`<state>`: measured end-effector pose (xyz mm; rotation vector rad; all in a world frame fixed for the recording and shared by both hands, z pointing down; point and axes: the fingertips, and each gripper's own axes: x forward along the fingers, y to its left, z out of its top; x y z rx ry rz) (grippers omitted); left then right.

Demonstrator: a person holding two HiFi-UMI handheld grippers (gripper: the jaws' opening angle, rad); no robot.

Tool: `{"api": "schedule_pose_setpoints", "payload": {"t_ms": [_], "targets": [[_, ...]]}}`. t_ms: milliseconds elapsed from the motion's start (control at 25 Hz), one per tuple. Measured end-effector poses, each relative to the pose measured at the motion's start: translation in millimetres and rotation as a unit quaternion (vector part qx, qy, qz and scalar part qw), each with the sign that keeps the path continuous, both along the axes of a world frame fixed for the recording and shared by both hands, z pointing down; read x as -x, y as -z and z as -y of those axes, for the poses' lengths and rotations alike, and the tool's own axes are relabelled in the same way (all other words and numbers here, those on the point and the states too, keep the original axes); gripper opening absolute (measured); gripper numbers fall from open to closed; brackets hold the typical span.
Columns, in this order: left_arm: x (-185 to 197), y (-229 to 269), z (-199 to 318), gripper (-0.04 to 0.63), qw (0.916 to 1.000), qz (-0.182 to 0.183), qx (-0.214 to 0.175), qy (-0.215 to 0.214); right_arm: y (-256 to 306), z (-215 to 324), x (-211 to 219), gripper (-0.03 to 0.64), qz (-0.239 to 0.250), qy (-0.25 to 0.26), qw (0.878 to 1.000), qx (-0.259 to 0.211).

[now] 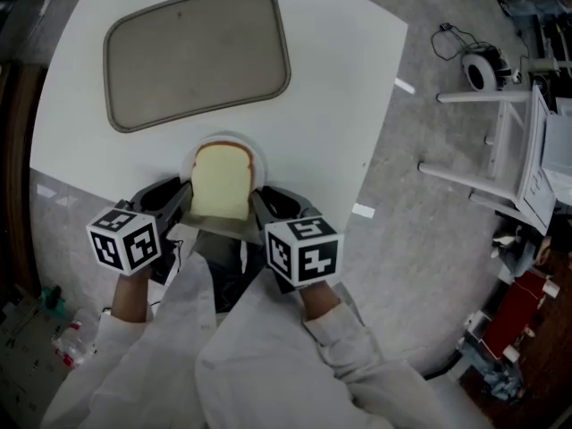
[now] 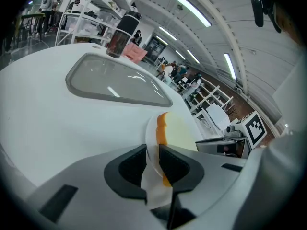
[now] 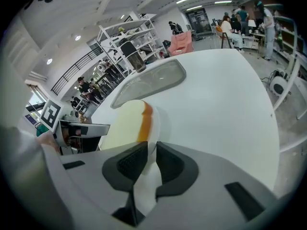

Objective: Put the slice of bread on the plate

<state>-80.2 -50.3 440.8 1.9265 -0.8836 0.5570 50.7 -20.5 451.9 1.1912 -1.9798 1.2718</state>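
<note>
A slice of bread with a brown crust lies on a small white plate at the near edge of the white table. My left gripper is shut on the plate's left rim, and my right gripper is shut on its right rim. In the left gripper view the white plate runs between the jaws of my gripper, with the bread just beyond. The right gripper view shows the same: plate clamped in my gripper, bread to its left.
A large grey tray lies further back on the table. A dark bottle stands behind it next to something pink. A white chair frame and clutter stand on the floor to the right. The table's near edge runs right under the plate.
</note>
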Motion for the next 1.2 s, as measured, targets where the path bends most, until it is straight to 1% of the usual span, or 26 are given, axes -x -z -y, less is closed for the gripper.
{"api": "schedule_pose_setpoints", "payload": {"t_ms": [80,200,360,720,960,1200], "targets": [[-2,-2,3,0.086,1.0,-0.004,-0.001,0.0,-1,4,-3,0.064,0.003,-0.004,1.0,-0.003],[-6,-4,9,0.086,0.9999,-0.011,-0.007,0.011,-3,12,-7,0.064,0.005,-0.001,1.0,-0.009],[-10,-6,19,0.086,0.9995,-0.009,-0.02,0.02,-6,26,-12,0.064,0.003,0.005,1.0,-0.021],[-10,-1,40,0.086,0.9987,-0.007,-0.043,0.027,-1,48,-13,0.063,0.015,-0.001,0.999,-0.04],[-9,-1,47,0.086,0.9979,-0.01,-0.046,0.044,3,59,-13,0.061,0.013,0.0,0.999,-0.052],[-8,0,50,0.086,0.9979,-0.001,-0.048,0.044,3,64,-12,0.061,0.012,-0.005,0.998,-0.057]]}}
